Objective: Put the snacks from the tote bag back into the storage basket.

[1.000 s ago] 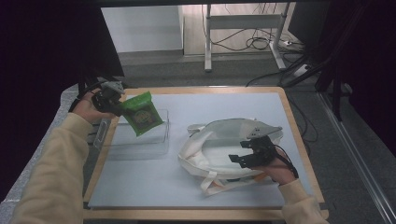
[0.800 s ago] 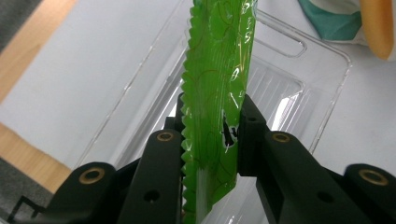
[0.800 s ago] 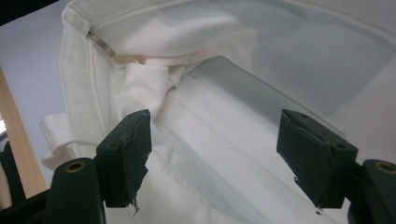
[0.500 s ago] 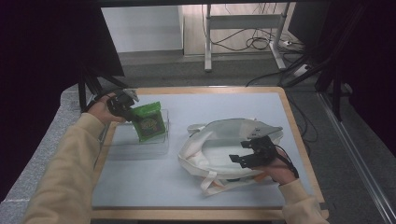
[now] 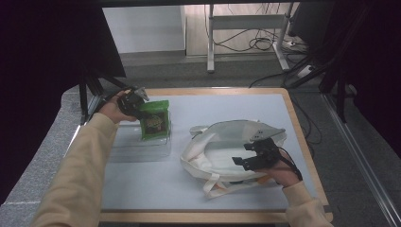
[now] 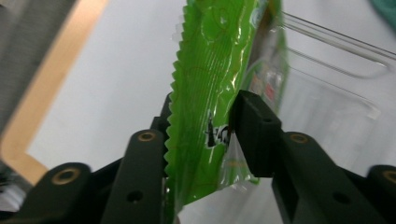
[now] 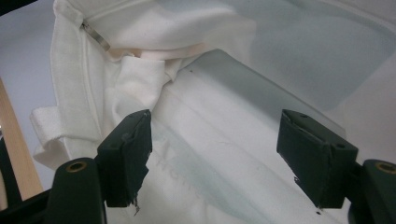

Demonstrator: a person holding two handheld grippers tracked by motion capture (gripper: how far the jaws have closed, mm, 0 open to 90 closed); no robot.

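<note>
Green snack packet (image 6: 210, 93) is clamped by its crimped edge between the jaws of the left gripper (image 6: 201, 135), hanging over the clear plastic tray (image 5: 142, 149) just ahead of the tool. Packet is judged light, crinkly and slick; the flat seal is the sound hold, while the puffed body would likely crush or slip. Right gripper (image 7: 212, 149) is held with jaws spread wide, gripping nothing, white cloth bag (image 7: 140, 84) directly beneath and ahead. Bag is judged soft and floppy; best taken at the hem or strap.
</note>
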